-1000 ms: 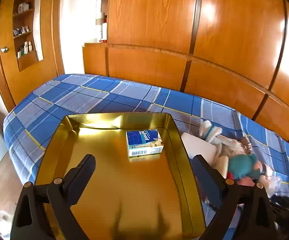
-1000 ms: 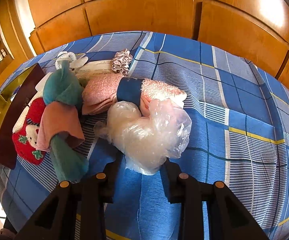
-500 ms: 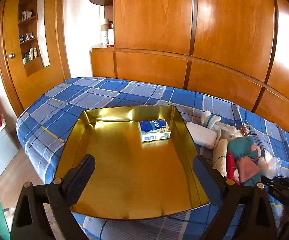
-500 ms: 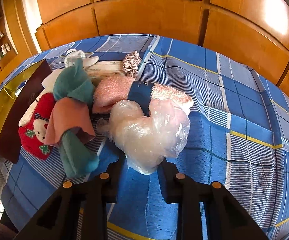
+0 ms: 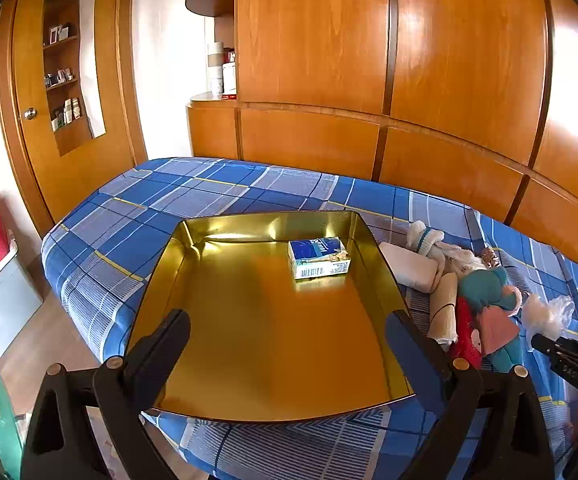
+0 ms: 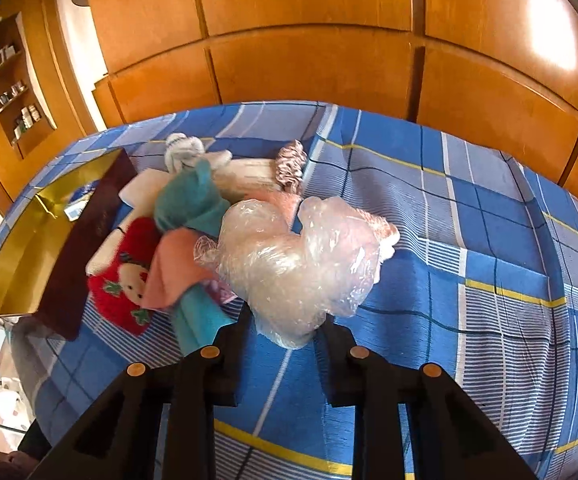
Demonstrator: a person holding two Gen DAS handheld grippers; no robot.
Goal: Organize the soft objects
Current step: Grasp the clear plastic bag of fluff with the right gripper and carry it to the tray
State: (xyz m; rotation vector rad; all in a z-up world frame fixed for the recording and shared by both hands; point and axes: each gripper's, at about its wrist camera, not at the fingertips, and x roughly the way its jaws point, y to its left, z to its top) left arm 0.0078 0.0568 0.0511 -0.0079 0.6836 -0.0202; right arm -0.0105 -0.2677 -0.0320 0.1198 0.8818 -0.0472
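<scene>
Gold tray [image 5: 217,280] sits on the bed [image 5: 137,208], centre of the left wrist view. Only one thing in it: a small blue-and-white box [image 5: 318,257] near its upper right corner. The rest of the tray floor is bare.

Soft things lie in a heap on the bed just right of the tray: white pad [image 5: 408,265], red sock with a face [image 6: 123,276], teal and pink cloths [image 6: 187,204], frilly scrunchie [image 6: 291,162], small white knit piece [image 6: 181,148]. None of these is in the tray yet.

Right tongs [image 6: 285,330], lower centre of the right wrist view, are clenched on the bottom of a clear plastic bag with something pale and soft inside [image 6: 301,256]; the bag looks raised off the bedcover.

Left tongs [image 5: 287,344] are spread wide over the tray's near edge, grasping nothing.

Judgement: early stage. One item stowed, one in hand, most of the heap left to move.
</scene>
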